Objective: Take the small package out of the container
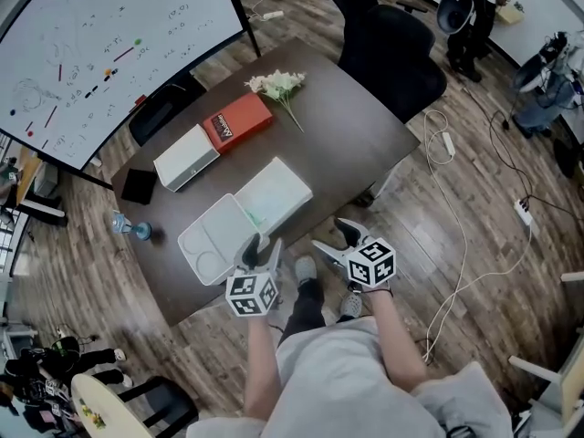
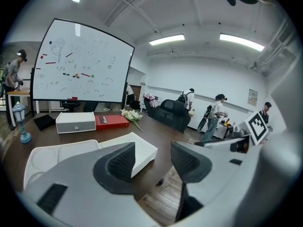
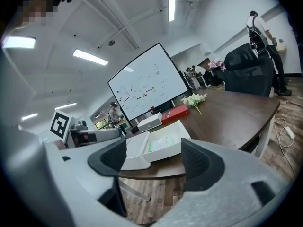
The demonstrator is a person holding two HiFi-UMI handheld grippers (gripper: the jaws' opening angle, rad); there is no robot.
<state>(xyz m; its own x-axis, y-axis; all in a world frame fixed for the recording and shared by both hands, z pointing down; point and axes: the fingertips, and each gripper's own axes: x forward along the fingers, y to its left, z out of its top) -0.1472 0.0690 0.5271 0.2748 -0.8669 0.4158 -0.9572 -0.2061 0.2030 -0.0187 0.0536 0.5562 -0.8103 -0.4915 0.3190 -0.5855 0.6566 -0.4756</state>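
both grippers hang just off the near edge of the desk (image 1: 347, 126), not over it yet. the left gripper (image 1: 262, 247) has its jaws spread with nothing between them. the right gripper (image 1: 330, 235) has its jaws spread wide and empty too.

the white container (image 1: 297, 190) sits open near that edge, with its lid (image 1: 205, 240) lying flat on its left. the small package (image 3: 163, 142) looks flat and greenish and lies low inside the container.

nothing holds the container down. so a push from a jaw could slide it or tip it off the near edge. the package looks thin, so the jaws might slip off it, or pinch the container wall by mistake and lift the whole thing.
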